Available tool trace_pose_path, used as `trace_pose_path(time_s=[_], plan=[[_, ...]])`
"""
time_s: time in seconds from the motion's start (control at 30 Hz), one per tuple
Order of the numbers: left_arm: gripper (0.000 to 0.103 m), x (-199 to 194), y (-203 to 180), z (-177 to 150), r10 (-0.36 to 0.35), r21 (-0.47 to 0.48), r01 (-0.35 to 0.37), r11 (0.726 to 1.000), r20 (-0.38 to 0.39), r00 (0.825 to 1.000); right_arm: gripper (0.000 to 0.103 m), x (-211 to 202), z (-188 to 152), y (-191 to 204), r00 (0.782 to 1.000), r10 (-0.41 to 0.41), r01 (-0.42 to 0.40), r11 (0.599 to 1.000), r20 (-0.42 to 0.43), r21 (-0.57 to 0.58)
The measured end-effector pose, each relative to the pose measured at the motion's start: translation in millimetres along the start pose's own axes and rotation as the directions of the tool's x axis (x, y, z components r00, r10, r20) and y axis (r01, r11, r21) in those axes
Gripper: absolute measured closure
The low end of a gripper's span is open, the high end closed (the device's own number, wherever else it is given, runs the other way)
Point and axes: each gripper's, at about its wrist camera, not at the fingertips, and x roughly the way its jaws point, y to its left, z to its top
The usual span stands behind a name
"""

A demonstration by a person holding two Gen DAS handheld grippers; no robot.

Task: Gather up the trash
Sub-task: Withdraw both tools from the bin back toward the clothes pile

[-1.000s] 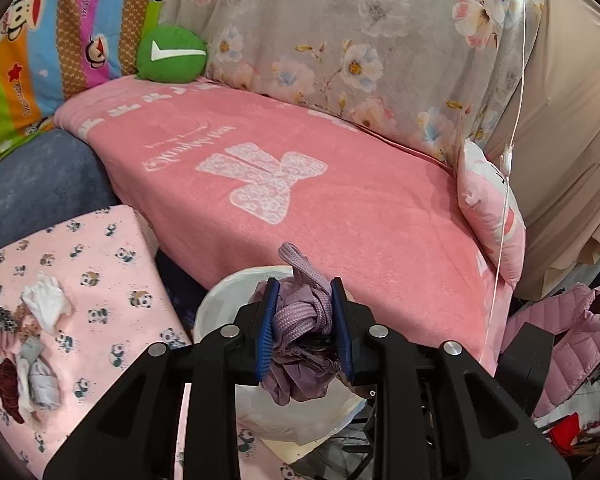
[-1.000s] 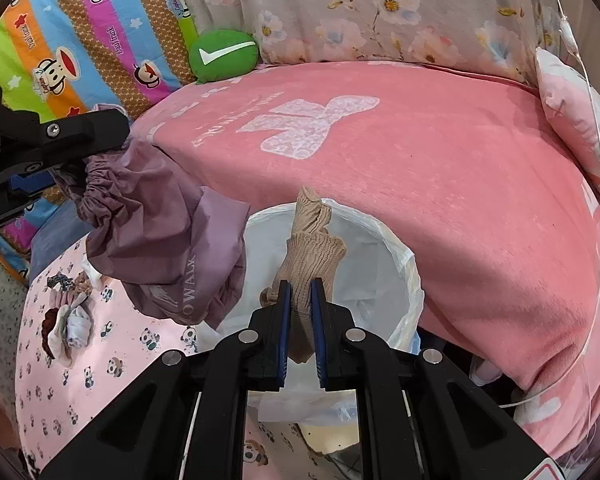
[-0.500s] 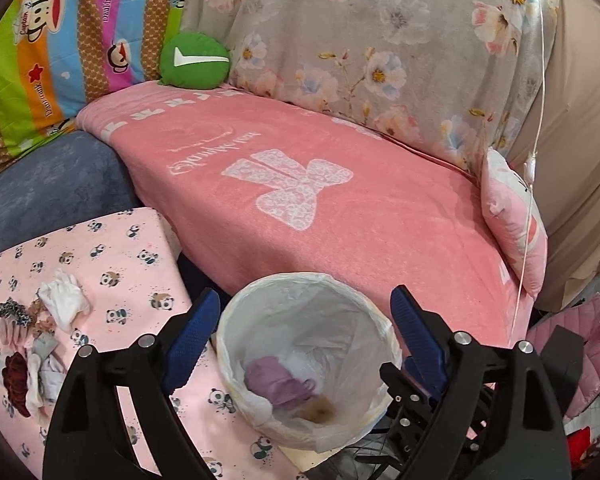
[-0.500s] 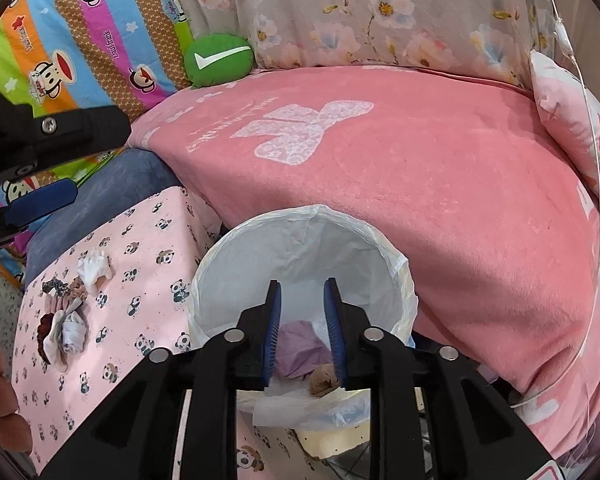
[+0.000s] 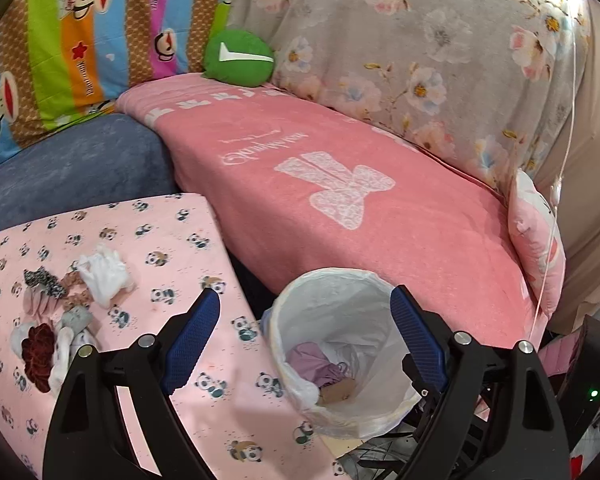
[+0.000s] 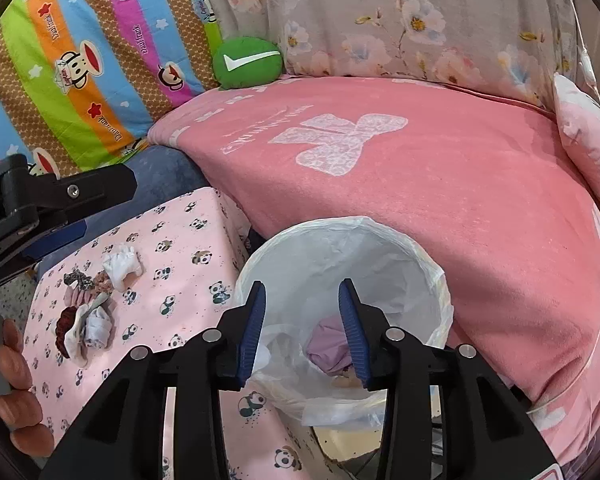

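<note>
A round bin lined with a white bag (image 5: 332, 284) (image 6: 380, 232) stands between the panda-print table and the pink couch. Inside lie a purple cloth (image 5: 316, 360) (image 6: 328, 342) and a tan sock (image 5: 338, 390) (image 6: 346, 380). My left gripper (image 5: 306, 304) hangs open above the bin's near rim, nothing between its fingers. My right gripper (image 6: 302, 298) is over the bin with its jaws opening and nothing between them. A pile of small cloth scraps (image 5: 60, 308) (image 6: 90, 304) lies on the table to the left.
The panda-print table (image 5: 172, 240) (image 6: 172, 248) fills the lower left. A pink blanket (image 5: 340, 168) covers the couch behind the bin, with a green cushion (image 5: 238, 58) and a small pink pillow (image 5: 536, 240). A person's hand (image 6: 16, 384) holds the left gripper's handle.
Both grippers let go: the purple cloth and the tan sock dropped into the bin. The left jaws spread wide and the view shifted left; the right jaws keep widening.
</note>
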Motion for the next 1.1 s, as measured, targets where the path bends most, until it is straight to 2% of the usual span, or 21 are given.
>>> trace_pose_path(time_s=[0.23, 0.5, 0.83, 1.1], plan=[[0.02, -9.3, 34.9, -8.9, 0.075, -0.044, -0.076, 0.996, -0.004, 0.997, 0.06, 1.2, -4.2, 33.3, 0.999, 0.049, -0.05, 0.997, -0.016, -0.055], [0.02, -21.0, 78.1, -20.6, 0.167, -0.096, -0.168, 0.981, -0.016, 0.986, 0.058, 7.4, -12.2, 75.7, 0.994, 0.097, -0.102, 0.988, -0.047, -0.112], [0.02, -32.3, 133.6, -39.5, 0.275, -0.147, -0.279, 0.949, -0.047, 0.96, 0.056, 17.4, -28.8, 136.4, 0.983, 0.153, -0.17, 0.965, -0.099, -0.198], [0.02, -35.6, 188.4, -63.9, 0.326, -0.215, -0.345, 0.914, -0.119, 0.938, 0.056, 30.0, -44.4, 185.2, 0.968, 0.199, -0.232, 0.941, -0.152, -0.247]])
